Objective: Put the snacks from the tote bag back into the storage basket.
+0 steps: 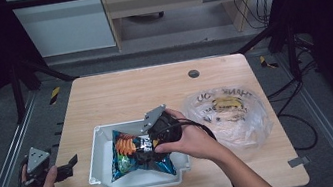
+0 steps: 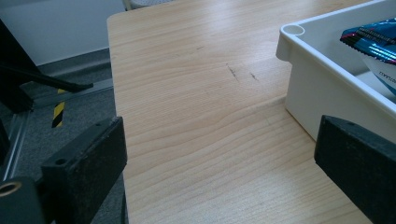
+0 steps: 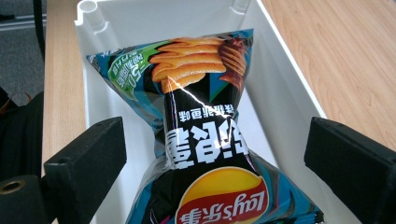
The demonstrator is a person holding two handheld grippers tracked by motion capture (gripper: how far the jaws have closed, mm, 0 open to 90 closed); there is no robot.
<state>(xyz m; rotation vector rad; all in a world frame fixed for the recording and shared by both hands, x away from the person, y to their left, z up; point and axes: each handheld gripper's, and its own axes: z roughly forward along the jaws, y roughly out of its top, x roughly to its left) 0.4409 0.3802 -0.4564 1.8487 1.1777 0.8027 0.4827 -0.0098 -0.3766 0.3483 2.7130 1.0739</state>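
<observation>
Chips bag (image 1: 136, 154) lies inside the white bin (image 1: 94, 158), which sits near the front of the desk (image 1: 129, 92), at about 6 o'clock from the desk's middle. The bag is dark with blue edges and orange crisps printed on it, pinched in at its waist, and it slants across the bin from the 11 o'clock corner toward the 5 o'clock corner. In the right gripper view the bag (image 3: 205, 140) sits between the two black jaws, which stand spread wide on either side of it without touching it. The right claw (image 1: 149, 141) hangs over the bag, held by the person's right hand (image 1: 189, 140). The left claw (image 1: 67, 167) is at 9 o'clock from the bin, at the desk's left edge, its jaws spread with bare wood between them; the bin's corner (image 2: 299, 60) shows at its 2 o'clock. A clear plastic bag (image 1: 231, 113) rests at 3 o'clock from the bin, just beside the right hand.
</observation>
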